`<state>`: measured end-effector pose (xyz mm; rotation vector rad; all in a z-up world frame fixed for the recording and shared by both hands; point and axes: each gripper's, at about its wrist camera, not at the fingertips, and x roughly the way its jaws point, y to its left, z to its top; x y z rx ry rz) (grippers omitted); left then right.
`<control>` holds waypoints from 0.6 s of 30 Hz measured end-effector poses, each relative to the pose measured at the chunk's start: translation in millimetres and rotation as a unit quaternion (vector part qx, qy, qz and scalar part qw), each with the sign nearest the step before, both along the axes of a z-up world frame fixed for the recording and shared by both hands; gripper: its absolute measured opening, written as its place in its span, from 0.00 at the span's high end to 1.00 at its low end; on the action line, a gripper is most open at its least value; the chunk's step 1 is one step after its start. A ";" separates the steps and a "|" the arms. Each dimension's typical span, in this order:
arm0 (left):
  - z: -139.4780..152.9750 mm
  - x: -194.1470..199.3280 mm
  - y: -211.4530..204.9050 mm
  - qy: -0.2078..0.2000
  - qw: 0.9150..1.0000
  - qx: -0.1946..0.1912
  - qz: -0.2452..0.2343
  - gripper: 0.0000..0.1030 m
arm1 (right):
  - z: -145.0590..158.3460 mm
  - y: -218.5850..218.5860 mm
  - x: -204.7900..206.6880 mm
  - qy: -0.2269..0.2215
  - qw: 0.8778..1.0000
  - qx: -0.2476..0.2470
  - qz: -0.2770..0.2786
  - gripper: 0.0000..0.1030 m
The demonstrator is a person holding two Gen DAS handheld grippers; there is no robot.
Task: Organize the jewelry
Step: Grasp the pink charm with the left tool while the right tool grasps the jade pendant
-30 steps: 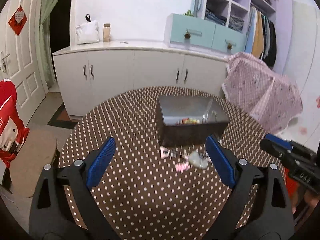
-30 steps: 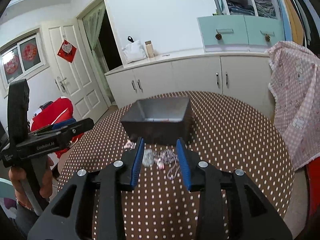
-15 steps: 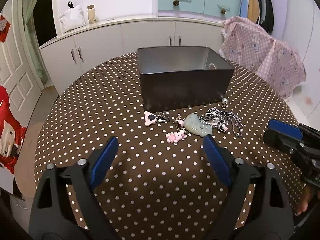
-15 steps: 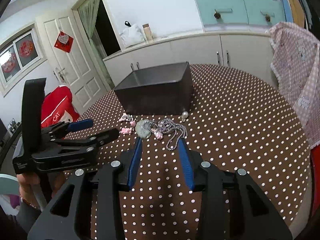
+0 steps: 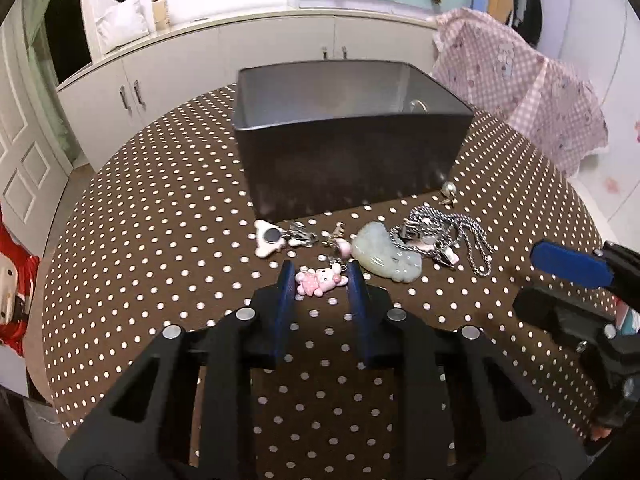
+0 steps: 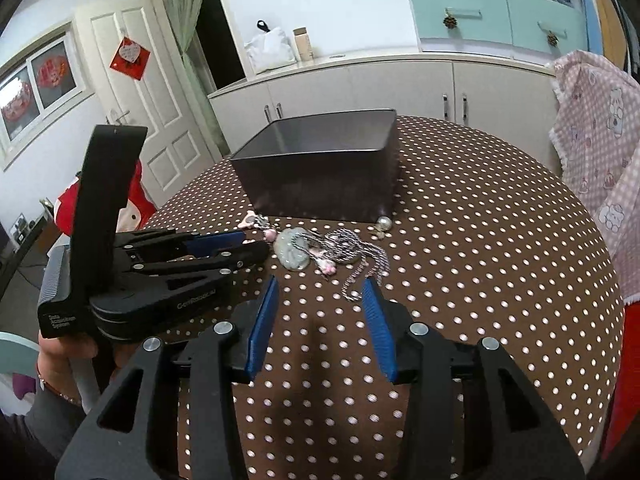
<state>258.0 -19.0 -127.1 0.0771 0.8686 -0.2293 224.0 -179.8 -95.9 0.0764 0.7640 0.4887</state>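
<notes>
Round table [image 5: 160, 240], brown cloth with white dots. Dark metal box [image 5: 348, 160], open-topped, at centre. Left gripper [image 5: 320, 276]: low over the cloth, fingers narrowed around a pink bear charm [image 5: 318, 280]; actual contact cannot be told. Right gripper [image 6: 320, 300]: fingers apart, holding nothing, just short of the silver chain [image 6: 360, 256]. Pale green jade pendant [image 5: 384, 254] beside the chain. White charm [image 5: 270, 238] and pearl [image 5: 448, 189] before the box.
</notes>
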 end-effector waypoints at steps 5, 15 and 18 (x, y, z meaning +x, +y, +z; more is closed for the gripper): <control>11.1 -14.9 20.2 -0.032 0.999 -0.020 0.027 0.74 | -1.5 19.2 3.3 0.008 1.000 -0.013 0.024 0.60; 24.5 -37.2 52.5 -0.050 0.997 -0.035 0.049 0.74 | -13.8 52.8 28.6 0.042 0.996 -0.058 0.059 0.61; 25.1 -37.2 54.4 -0.052 0.997 -0.039 0.050 0.74 | -19.7 52.6 38.2 0.047 0.995 -0.075 0.050 0.60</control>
